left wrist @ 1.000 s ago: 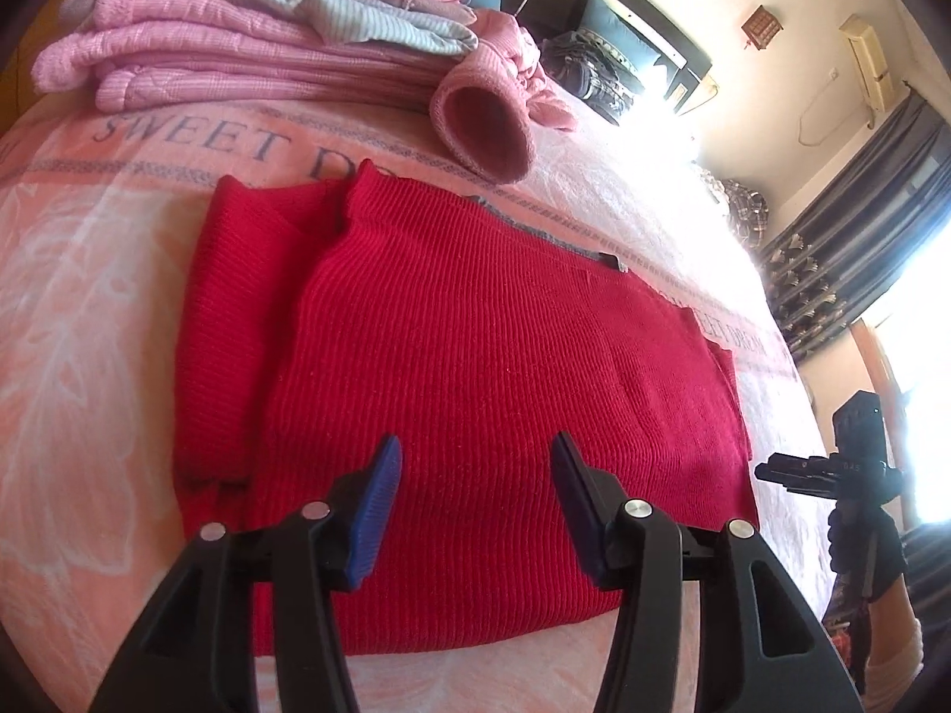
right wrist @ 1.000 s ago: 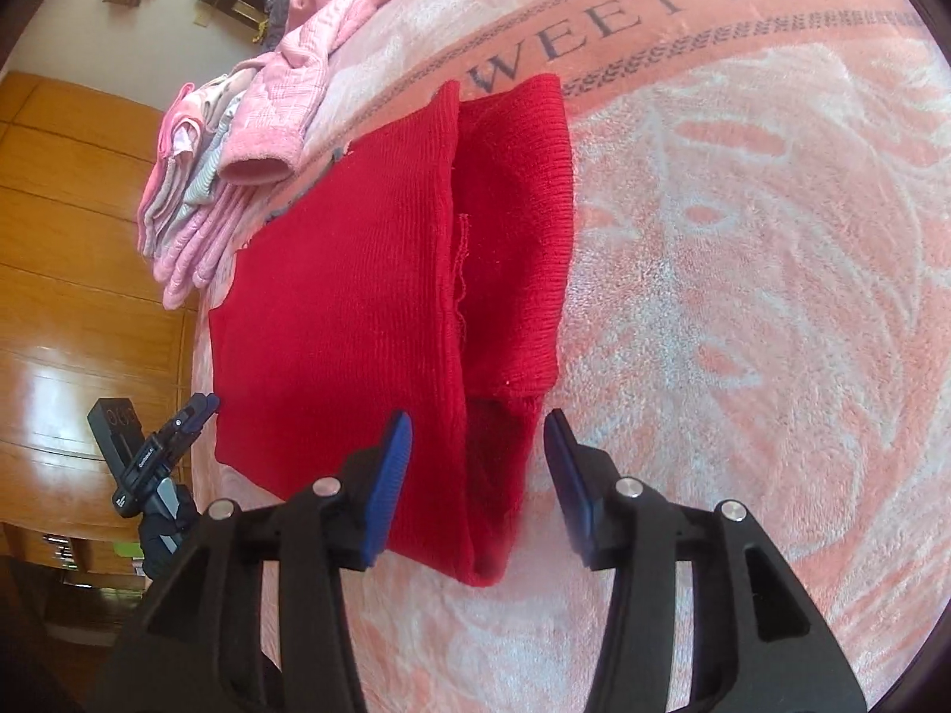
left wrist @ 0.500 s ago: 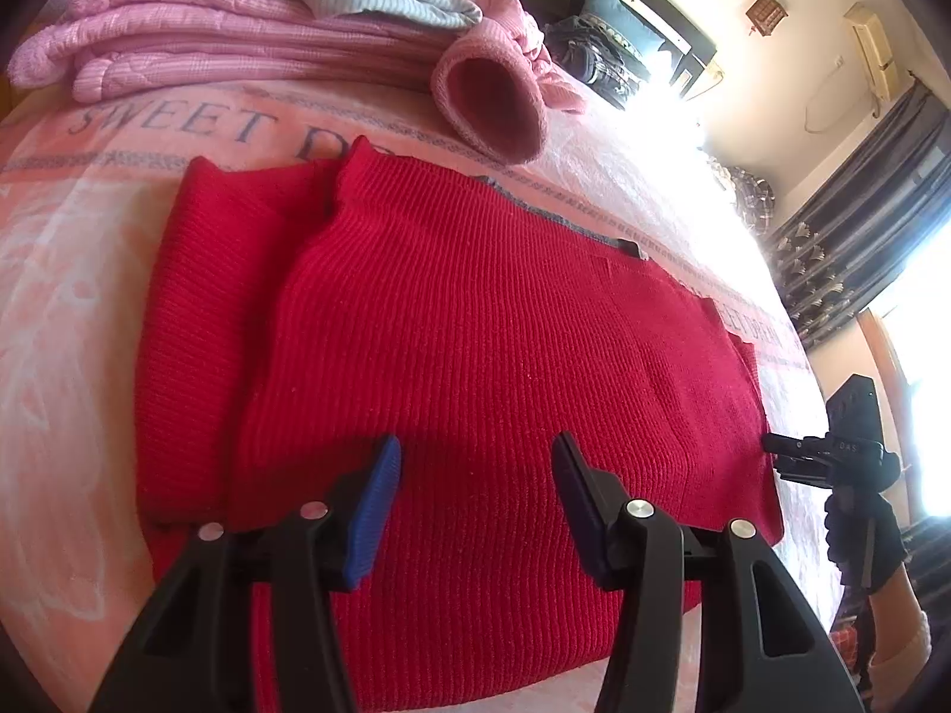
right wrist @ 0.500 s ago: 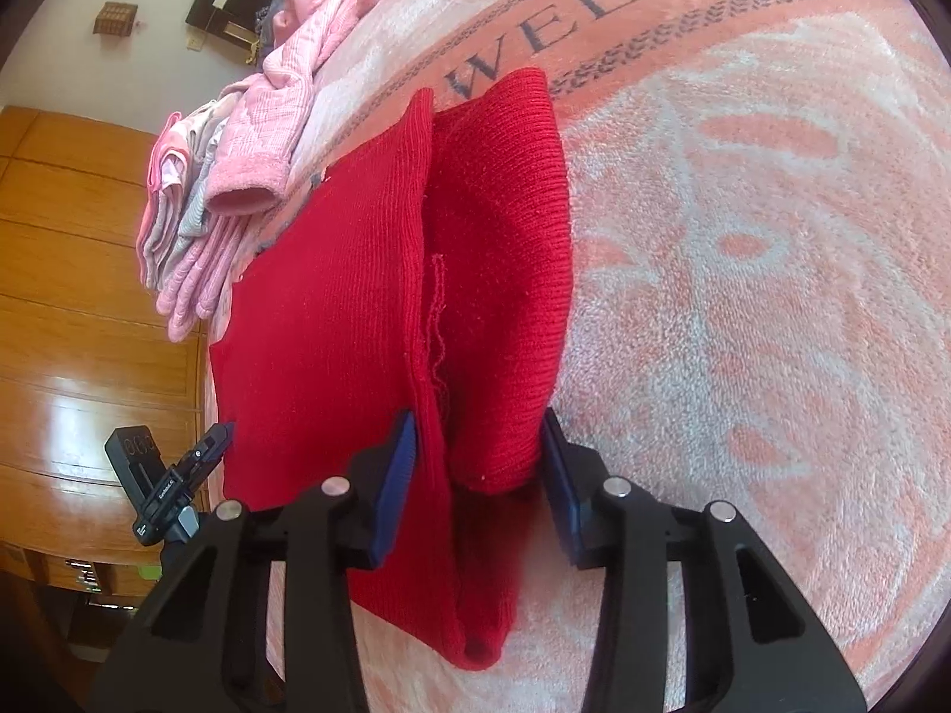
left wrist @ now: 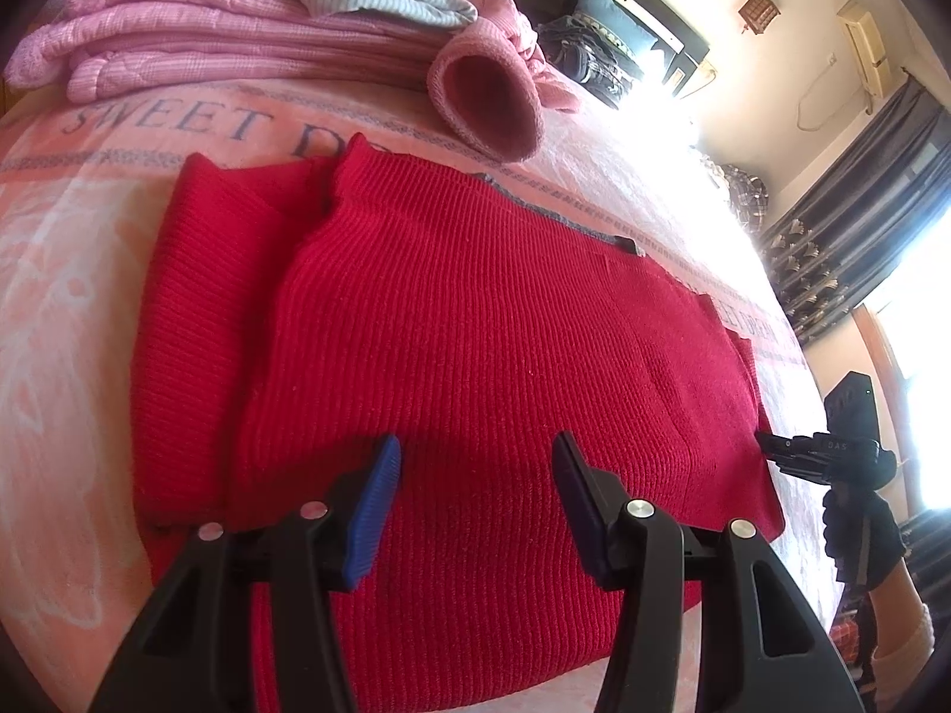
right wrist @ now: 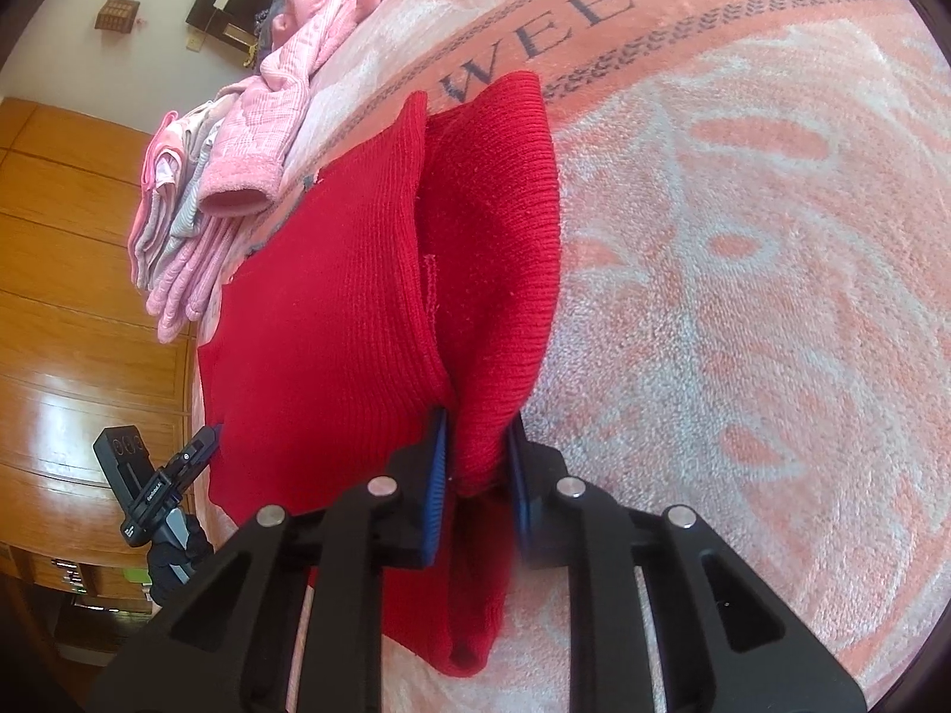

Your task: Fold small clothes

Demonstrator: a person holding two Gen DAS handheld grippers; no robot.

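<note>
A: Left wrist view first. What's there?

B: Red knit sweater (left wrist: 475, 356) lying flat on the bed (left wrist: 53, 309), pink blanket with "SWEET D..." lettering. Left tool (left wrist: 475, 463) hovers over the sweater's near hem, fingers spread wide, nothing between them. One sleeve (left wrist: 196, 321) is folded in along the sweater's left side.

A: Anything behind?

B: Pile of pink clothes (left wrist: 226, 18) toward the bed's far edge, one pink cuff (left wrist: 487, 101) open toward the camera, just beyond the sweater's collar edge. The right tool (left wrist: 796, 451) shows at the sweater's right edge, tips at the fabric (grip not readable from here).

A: Right wrist view?

B: Right tool (right wrist: 475, 475) pinching a fold of the sweater (right wrist: 333, 321): the folded sleeve part (right wrist: 505, 249) sits between the blue pads (right wrist: 437, 475), fingers pressed close on it. Fabric hangs below the pads (slightly lifted off the blanket, looks like).

A: The other tool?

B: Left tool (right wrist: 196, 451) visible at the sweater's far edge, held by a dark-gloved hand (right wrist: 172, 564). Pink pile (right wrist: 196, 208) beyond it, wooden wardrobe (right wrist: 65, 297) past the bed's edge.
</note>
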